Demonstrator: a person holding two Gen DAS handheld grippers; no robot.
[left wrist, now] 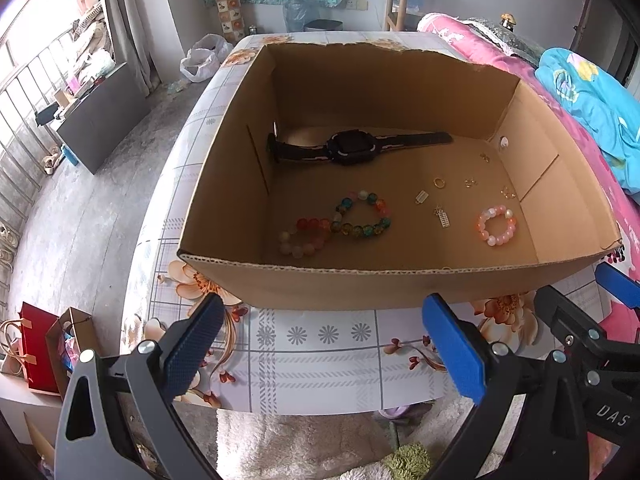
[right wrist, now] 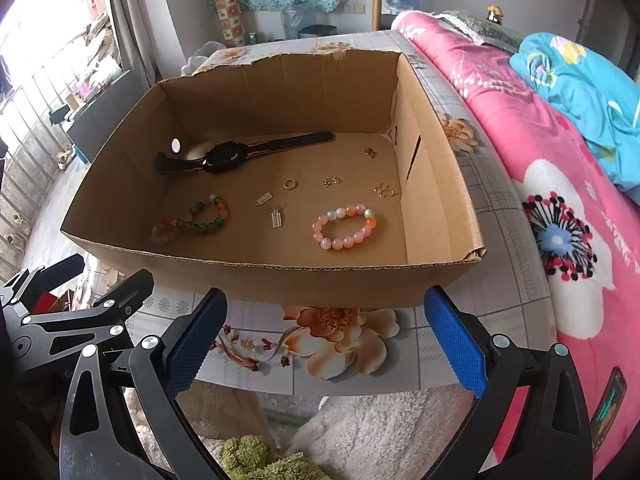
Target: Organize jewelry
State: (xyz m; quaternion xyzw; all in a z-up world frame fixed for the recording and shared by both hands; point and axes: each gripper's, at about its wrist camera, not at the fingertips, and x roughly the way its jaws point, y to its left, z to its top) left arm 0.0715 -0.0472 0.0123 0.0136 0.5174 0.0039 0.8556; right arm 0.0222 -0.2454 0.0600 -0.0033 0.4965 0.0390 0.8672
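Note:
An open cardboard box (left wrist: pixel 400 288) (right wrist: pixel 280 284) stands on the flowered table. Inside lie a black watch (left wrist: pixel 352 148) (right wrist: pixel 224 156), a multicoloured bead bracelet (left wrist: pixel 362 214) (right wrist: pixel 208 212) overlapping a red-pink one (left wrist: pixel 306 236) (right wrist: pixel 166 232), and a pink bead bracelet (left wrist: pixel 496 225) (right wrist: pixel 345 226). A gold ring (left wrist: pixel 439 182) (right wrist: pixel 291 183), silver charms (left wrist: pixel 443 216) (right wrist: pixel 277 218) and small gold pieces (right wrist: pixel 385 191) are scattered between them. My left gripper (left wrist: pixel 324 336) and right gripper (right wrist: pixel 326 332) both hover open and empty before the box's near wall.
The table (left wrist: pixel 320 364) carries a flowered plastic cloth; its near edge lies under the fingers. A bed with a pink quilt (right wrist: pixel 560 200) and blue blanket (right wrist: pixel 580 80) runs along the right. Gift bags (left wrist: pixel 44 344) stand on the floor at left, a white rug (right wrist: pixel 360 432) below.

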